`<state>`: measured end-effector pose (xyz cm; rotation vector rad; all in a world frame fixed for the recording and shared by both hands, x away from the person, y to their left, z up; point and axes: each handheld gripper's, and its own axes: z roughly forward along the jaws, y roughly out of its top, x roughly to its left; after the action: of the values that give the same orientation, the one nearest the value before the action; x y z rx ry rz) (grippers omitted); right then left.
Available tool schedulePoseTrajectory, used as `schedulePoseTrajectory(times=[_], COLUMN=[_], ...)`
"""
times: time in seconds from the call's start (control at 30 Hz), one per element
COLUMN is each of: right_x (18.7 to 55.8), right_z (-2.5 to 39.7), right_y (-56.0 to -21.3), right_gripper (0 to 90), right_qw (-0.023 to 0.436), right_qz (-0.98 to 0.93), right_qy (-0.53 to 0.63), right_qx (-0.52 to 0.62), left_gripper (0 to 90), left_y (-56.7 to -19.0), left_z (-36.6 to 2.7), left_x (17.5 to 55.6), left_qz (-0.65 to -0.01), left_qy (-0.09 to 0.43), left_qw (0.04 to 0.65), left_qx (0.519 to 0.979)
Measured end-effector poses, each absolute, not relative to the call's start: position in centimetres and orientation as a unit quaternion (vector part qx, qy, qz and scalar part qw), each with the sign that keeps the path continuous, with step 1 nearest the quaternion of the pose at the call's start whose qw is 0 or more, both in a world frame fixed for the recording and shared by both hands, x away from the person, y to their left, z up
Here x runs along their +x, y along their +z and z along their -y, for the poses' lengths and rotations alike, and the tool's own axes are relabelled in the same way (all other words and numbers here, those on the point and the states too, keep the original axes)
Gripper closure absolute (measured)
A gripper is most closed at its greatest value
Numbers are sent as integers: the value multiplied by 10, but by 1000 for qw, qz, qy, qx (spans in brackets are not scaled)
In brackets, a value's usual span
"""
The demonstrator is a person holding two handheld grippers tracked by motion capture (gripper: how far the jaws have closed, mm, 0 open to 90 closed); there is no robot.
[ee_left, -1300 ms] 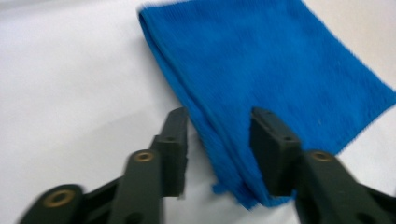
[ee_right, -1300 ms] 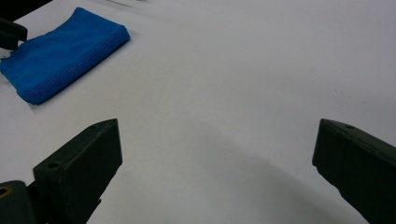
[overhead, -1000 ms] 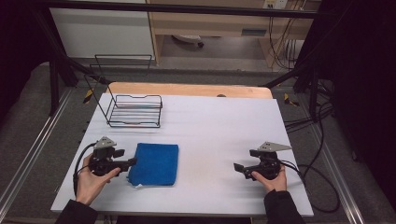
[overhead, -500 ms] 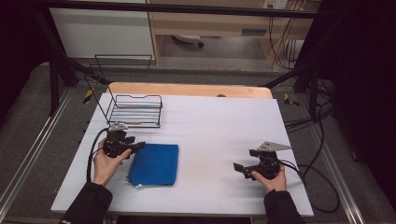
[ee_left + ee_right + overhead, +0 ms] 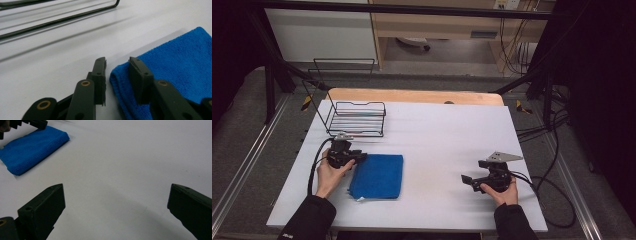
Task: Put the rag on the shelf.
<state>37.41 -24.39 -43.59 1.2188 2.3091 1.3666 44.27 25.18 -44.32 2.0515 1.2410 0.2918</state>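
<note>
A folded blue cloth [image 5: 377, 176] lies flat on the white table [image 5: 442, 130], left of centre. My left gripper [image 5: 362, 157] sits at the cloth's far left corner. In the left gripper view the cloth [image 5: 175, 62] has that corner between the jaws of the left gripper [image 5: 117, 62], which stand a narrow gap apart and low on the table. My right gripper [image 5: 466, 179] rests near the table's front right, well away from the cloth. Its jaws are wide open in the right gripper view [image 5: 116, 187], nothing between them, with the cloth [image 5: 30, 147] far off at the upper left.
A black wire basket [image 5: 356, 119] stands at the back left of the table, just beyond the left gripper; its bottom wire [image 5: 62, 20] crosses the top of the left gripper view. Cables trail off the table's right side.
My left gripper has moved away from the front edge, forward and right, up to the cloth's far left corner. The right gripper and the cloth have stayed put.
</note>
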Motion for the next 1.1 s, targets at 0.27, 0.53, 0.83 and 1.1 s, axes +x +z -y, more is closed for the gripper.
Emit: schedulePoseTrajectory(times=[0.27, 0.53, 0.83, 1.1], right_x=[374, 382, 396, 417], right_z=[240, 218, 171, 116], right_y=[-434, -424, -417, -413], right_gripper=[20, 16, 36, 81], right_qw=[97, 109, 111, 97], right_qz=[-781, -777, -784, -786], right_qy=[463, 467, 454, 452], right_qx=[408, 407, 410, 411], left_gripper=[729, 816, 822, 822], left_y=[-446, -447, -448, -449], left_z=[-253, -250, -249, -249], left_x=[442, 440, 439, 438], left_qz=[-486, -477, -466, -462], left_qy=[97, 98, 108, 111], left_qw=[364, 364, 367, 369], left_qx=[789, 794, 798, 799])
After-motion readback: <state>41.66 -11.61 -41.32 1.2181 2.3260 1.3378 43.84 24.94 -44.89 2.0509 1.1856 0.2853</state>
